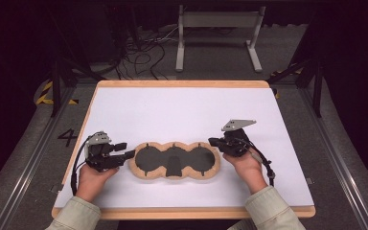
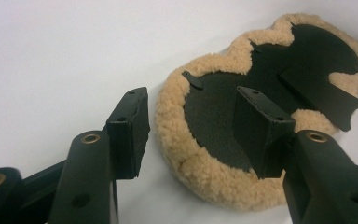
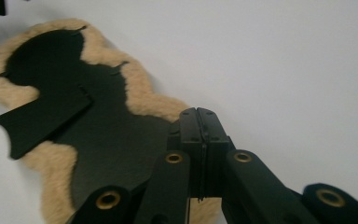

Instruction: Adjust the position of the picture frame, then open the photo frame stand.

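In the right gripper view, the right gripper (image 3: 200, 116) is seen with its two black jaws pressed flat together, nothing caught between them. Its tips are held just over the near edge of a fleece pad (image 3: 140, 100), tan and woolly at the rim, with a black three-lobed backing laid over it. A black flap (image 3: 39, 122) is seen jutting from the backing past the fleece rim. The pad is laid on a white table surface (image 3: 284, 60).
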`<action>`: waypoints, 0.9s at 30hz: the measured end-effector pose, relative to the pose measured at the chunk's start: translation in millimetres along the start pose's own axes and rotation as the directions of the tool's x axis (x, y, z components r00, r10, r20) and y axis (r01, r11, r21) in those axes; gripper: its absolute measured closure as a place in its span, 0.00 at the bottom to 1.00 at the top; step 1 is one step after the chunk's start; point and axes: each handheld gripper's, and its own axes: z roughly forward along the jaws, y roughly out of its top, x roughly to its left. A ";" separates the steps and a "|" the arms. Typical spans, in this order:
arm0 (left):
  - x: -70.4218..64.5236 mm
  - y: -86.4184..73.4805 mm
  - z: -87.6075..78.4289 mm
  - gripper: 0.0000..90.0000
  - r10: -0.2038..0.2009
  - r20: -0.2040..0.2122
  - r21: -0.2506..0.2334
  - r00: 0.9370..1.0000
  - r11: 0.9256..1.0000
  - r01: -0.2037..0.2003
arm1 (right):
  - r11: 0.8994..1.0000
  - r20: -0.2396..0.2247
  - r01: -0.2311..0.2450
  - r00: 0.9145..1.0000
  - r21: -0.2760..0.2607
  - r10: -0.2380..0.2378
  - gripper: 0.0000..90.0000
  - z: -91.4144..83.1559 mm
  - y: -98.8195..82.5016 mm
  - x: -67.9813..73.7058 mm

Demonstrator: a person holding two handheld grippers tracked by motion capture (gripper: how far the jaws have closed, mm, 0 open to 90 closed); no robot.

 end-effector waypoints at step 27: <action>10.1 13.3 -0.2 0.49 0.045 -0.028 0.039 0.999 0.998 -0.044 | 0.982 -0.180 0.183 0.969 0.055 -0.170 1.00 -3.0 -4.4 66.4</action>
